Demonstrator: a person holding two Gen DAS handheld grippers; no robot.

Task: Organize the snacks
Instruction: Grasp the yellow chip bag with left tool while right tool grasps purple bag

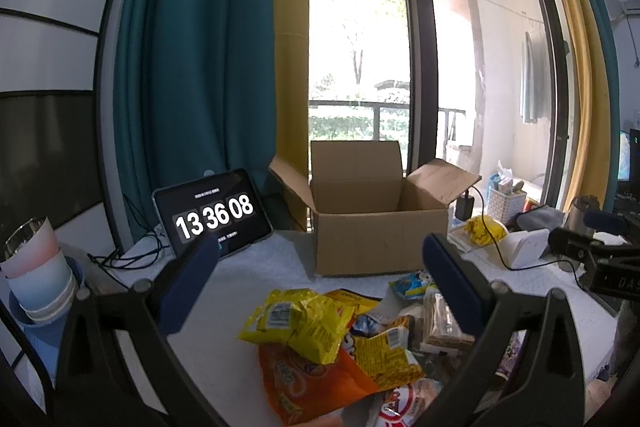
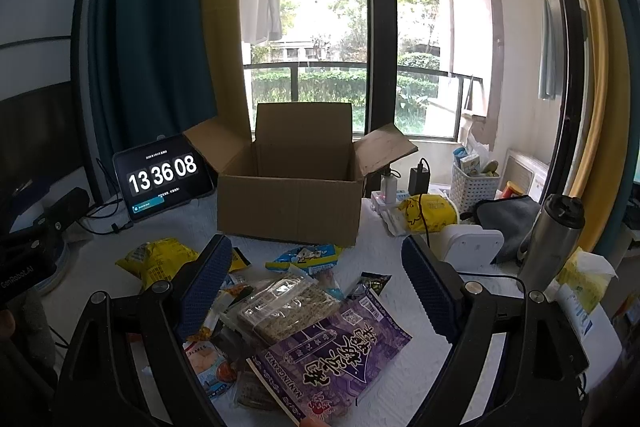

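Beyond both tongs, an open cardboard box (image 2: 290, 203) waits with flaps spread to receive snacks. Beneath the left gripper (image 1: 324, 267) lies a yellow packet (image 1: 296, 323); beneath the right gripper (image 2: 320, 275), a purple packet (image 2: 340, 351). Both sets of jaws stand apart, holding nothing.

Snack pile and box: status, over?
Left gripper open, right gripper open, both empty. Snack pile loose on table; cardboard box open, looks empty. Path clear.

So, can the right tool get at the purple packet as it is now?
Probably yes. The right tool is open above the snack pile, and the purple packet lies on top at the near edge, with nothing covering it; only a clear tray of bars lies beside it.
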